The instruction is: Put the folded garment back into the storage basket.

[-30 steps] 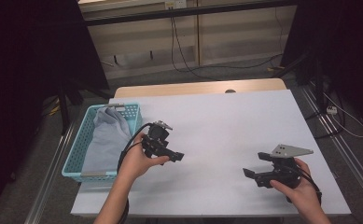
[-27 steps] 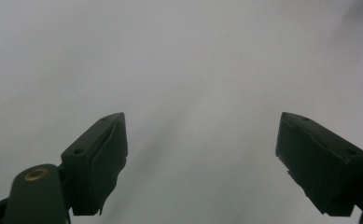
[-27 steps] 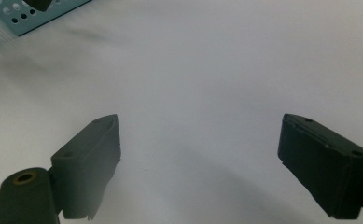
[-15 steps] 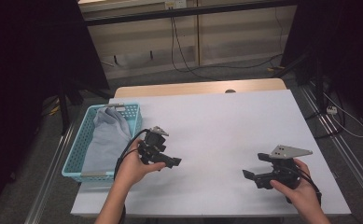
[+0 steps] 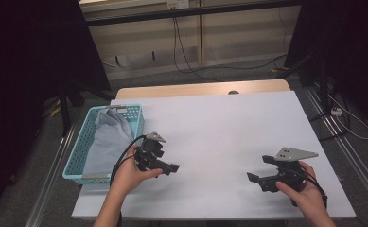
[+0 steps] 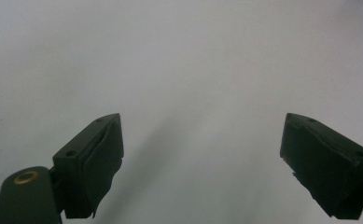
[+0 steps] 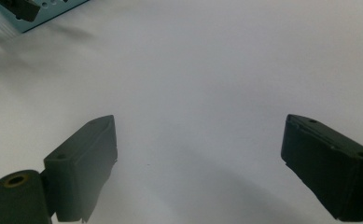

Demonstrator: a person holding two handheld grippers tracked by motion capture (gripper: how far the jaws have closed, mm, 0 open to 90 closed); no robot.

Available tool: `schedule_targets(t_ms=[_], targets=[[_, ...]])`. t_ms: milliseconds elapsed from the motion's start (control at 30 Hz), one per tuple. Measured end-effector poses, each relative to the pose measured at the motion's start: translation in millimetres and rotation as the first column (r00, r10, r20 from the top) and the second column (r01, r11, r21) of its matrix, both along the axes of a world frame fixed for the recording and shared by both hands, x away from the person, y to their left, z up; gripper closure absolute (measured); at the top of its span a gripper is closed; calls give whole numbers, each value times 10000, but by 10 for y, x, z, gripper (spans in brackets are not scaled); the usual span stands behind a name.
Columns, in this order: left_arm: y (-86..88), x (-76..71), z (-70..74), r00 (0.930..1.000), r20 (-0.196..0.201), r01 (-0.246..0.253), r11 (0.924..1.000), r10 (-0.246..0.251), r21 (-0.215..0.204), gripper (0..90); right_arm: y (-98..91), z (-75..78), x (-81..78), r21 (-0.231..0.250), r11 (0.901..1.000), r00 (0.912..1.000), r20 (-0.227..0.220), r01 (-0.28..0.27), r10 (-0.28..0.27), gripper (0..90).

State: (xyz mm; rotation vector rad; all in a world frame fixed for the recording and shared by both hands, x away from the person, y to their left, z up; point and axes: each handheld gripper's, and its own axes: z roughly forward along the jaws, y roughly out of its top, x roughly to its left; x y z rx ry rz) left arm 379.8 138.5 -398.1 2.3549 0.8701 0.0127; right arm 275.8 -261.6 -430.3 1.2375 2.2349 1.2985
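My left gripper is held in a hand just right of the light blue basket, low over the white tabletop, jaws pointing right. In the left gripper view it stands open, its jaws have just opened a little further, and only bare table lies between them. My right gripper rests in the other hand near the front right of the table, jaws pointing left. The right gripper view shows it wide open with nothing between the jaws. A grey cloth lies in the basket.
The basket sits at the table's left edge; its corner appears at the top left of the right gripper view. Cables trail from both grippers. Beyond the table's far wooden edge are a floor with cables and dark stands.
The left hand has come a little nearer the table's front edge and lower over the surface. The right hand has stayed where it was.
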Motion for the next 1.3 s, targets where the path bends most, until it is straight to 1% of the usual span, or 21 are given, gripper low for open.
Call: schedule_targets(t_ms=[133,233,300,333,367,400,433,500,533,733,767,867,900,1000,1067,1167,1267,1300], targets=[[36,-11,-13,10000,0,-42,10000,42,-52,133,-1,-5,-10,-13,10000,10000,-32,-39,38,105],[70,-23,-5,10000,25,71,9999,-71,-112,131,6,-3,-17,12,10000,10000,-31,-40,40,103],[92,-42,5,9999,129,-70,9998,72,-204,129,9,-2,-19,10,10000,10000,-17,-49,49,102],[108,-42,13,9999,149,1,9999,1,-156,129,10,1,-19,6,10000,10000,-13,-54,54,102],[125,-50,17,9999,132,-23,9998,26,-209,127,12,3,-19,6,10000,10000,-13,-60,60,101],[134,-59,16,9998,137,-144,9995,147,-279,126,14,4,-21,9,10000,10000,-19,-75,75,101],[147,-57,19,9999,150,-64,9998,67,-209,125,16,5,-22,-5,10000,10000,-11,-89,89,100],[158,-71,13,9998,173,-114,9996,119,-263,124,19,7,-24,-5,9999,9999,-4,-109,109,99],[165,-70,15,9998,179,-50,9997,54,-223,122,19,8,-24,-3,9999,9999,-13,-108,108,97],[190,-86,15,9997,248,-27,9997,34,-256,113,15,14,-24,17,9999,9999,47,-104,104,93],[206,-92,6,9997,250,-53,9996,60,-290,111,12,11,-33,-8,9999,9999,0,-106,106,93],[231,-94,2,9995,323,75,9998,-69,-193,106,5,-1,-35,-10,9999,9999,-46,-121,121,93],[237,-100,1,9993,383,60,9997,-52,-224,105,4,-7,-33,5,9999,9999,-73,-120,120,93],[271,-98,-2,9993,373,14,9995,-3,-322,97,16,-18,-34,-1,9999,9998,-140,-169,169,93],[291,-96,-13,9993,381,49,9994,-35,-348,92,25,-17,-32,-82,9997,9996,-139,-240,239,92],[315,-98,-28,9990,446,85,9998,-76,-194,92,34,-14,-32,-147,9995,9995,-176,-270,267,92],[328,-106,-29,9989,458,60,9996,-48,-270,92,38,-18,-33,-273,9991,9993,-208,-326,320,92],[335,-106,-24,9988,468,146,9997,-137,-196,92,37,-22,-36,-305,9989,9992,-205,-349,343,92]])
